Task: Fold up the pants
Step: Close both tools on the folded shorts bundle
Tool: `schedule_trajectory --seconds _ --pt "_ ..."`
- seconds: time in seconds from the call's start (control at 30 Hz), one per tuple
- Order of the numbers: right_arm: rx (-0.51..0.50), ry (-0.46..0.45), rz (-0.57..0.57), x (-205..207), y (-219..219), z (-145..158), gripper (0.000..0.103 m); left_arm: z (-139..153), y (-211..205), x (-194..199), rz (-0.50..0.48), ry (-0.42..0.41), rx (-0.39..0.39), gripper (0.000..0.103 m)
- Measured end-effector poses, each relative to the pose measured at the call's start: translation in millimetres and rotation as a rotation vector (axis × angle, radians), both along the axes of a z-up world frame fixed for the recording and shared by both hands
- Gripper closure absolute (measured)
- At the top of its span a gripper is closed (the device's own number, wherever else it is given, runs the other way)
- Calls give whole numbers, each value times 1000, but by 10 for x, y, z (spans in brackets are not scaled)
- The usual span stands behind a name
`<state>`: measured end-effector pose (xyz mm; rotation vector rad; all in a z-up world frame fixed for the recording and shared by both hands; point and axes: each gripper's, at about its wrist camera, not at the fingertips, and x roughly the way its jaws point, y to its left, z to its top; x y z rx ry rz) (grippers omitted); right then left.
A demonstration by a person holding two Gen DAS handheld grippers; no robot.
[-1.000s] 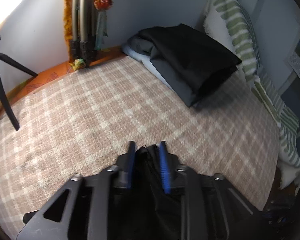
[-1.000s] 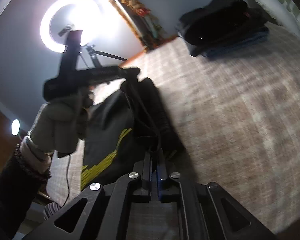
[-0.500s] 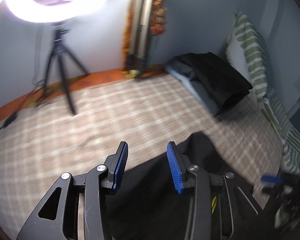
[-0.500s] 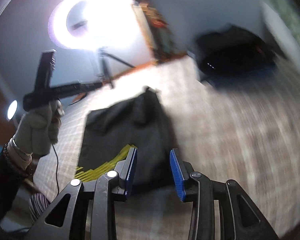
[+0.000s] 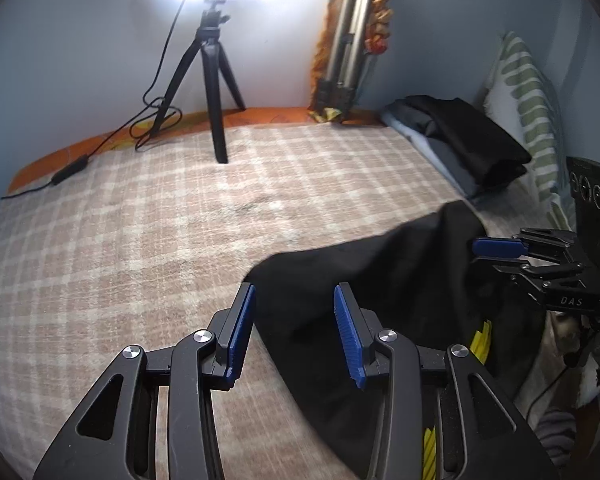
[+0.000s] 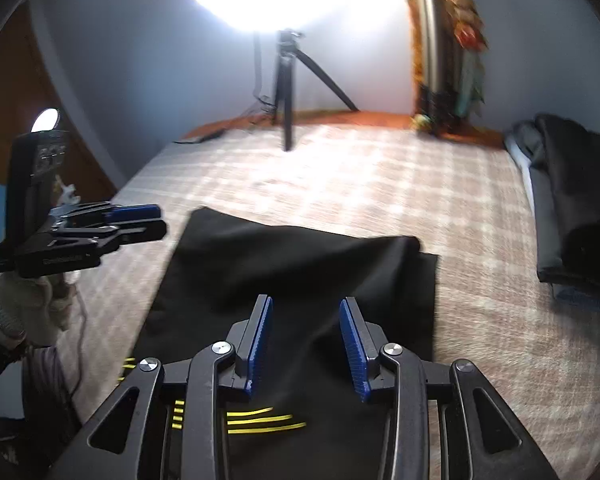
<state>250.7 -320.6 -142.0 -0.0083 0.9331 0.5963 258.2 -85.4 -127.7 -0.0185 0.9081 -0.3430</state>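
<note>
Black pants with thin yellow stripes lie folded over on the plaid bed cover. My right gripper hangs open just above their near part, with nothing between its blue pads. In the left wrist view the pants spread to the right. My left gripper is open over their left edge, and its pads press on nothing. Each gripper shows in the other's view: the right gripper at the right edge, the left gripper at the left, held by a gloved hand.
A stack of folded dark clothes sits at the far right of the bed beside a green-striped pillow. A ring light on a tripod stands at the far edge with its cable. A folded tripod leans in the corner.
Both grippers were shut on the black fabric a second ago. They have opened and let it go, and the pants now lie on the bed. Both views swung toward the ring light.
</note>
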Motion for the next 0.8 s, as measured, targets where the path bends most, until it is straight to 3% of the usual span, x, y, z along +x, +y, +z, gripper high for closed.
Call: schedule_trajectory --seconds 0.27,0.47,0.5,0.6,0.67,0.8 --pt "-30 58 -119 287 -413 -214 64 -358 78 354 102 59 47 64" --pt "-15 73 -143 279 -569 -184 61 -259 210 337 136 57 39 64" --pt "-10 74 -137 260 -579 -150 53 -224 247 322 141 63 22 64" --pt "34 84 -108 234 -604 -78 21 -99 353 225 141 74 -43 45" --pt "54 96 -64 216 -601 -37 19 -20 397 111 130 85 -80 37" --pt "79 183 -16 291 -632 -142 19 4 402 -72 87 140 -148 34"
